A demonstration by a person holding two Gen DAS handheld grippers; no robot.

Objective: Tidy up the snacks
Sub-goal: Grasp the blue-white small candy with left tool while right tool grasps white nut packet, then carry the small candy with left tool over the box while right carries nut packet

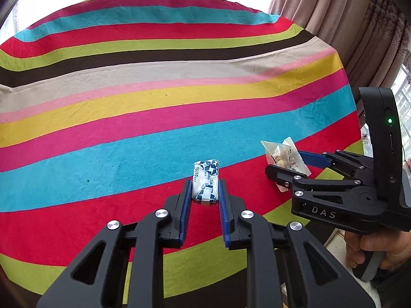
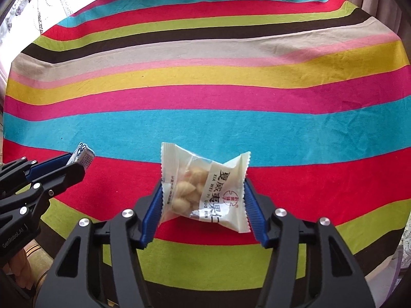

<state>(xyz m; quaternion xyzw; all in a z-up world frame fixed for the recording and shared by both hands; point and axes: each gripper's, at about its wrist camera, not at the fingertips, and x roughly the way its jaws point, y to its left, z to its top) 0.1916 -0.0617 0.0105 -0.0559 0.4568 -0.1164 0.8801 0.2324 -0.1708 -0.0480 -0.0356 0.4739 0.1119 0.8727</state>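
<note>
My left gripper [image 1: 205, 187] is shut on a small blue-and-white wrapped candy [image 1: 206, 182] and holds it above the striped tablecloth. It also shows at the left of the right wrist view [image 2: 77, 163], with the candy [image 2: 83, 154] sticking out past its tips. My right gripper [image 2: 204, 192] is shut on a white nut packet [image 2: 205, 192] with a clear window and red logo, held above the cloth. In the left wrist view the right gripper [image 1: 287, 165] sits at the right, holding the packet [image 1: 282, 156].
A round table under a multicolour striped cloth [image 1: 154, 102] fills both views [image 2: 205, 89]. Beige curtains [image 1: 346, 12] hang at the back right. A bright window lies behind the table.
</note>
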